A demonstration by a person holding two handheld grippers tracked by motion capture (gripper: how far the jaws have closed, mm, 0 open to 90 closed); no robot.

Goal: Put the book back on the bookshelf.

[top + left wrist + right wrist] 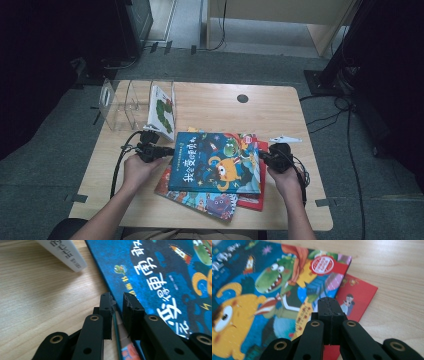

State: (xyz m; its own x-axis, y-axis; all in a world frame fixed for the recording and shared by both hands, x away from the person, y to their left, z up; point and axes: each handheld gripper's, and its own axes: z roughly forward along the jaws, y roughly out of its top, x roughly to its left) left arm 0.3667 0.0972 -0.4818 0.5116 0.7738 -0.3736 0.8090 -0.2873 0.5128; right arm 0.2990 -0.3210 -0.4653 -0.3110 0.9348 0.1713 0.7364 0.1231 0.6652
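From above, the blue picture book (215, 162) lay atop a stack on the tabletop (210, 107), with the left gripper (159, 150) at its left edge and the right gripper (267, 157) at its right.

In the left gripper view, the fingers (108, 312) stood slightly parted at the cover's edge, gripping nothing.

In the right gripper view, the fingers (325, 315) were clenched empty over the cover.

The book looked thin, stiff and glossy, best pinched at an overhanging edge.

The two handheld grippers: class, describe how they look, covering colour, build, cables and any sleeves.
Both the left gripper and the right gripper are black, with blocky jaws on linked bars that have brass-coloured pivot rings. A black cable trails from each. The forearms are bare, with no sleeves visible.
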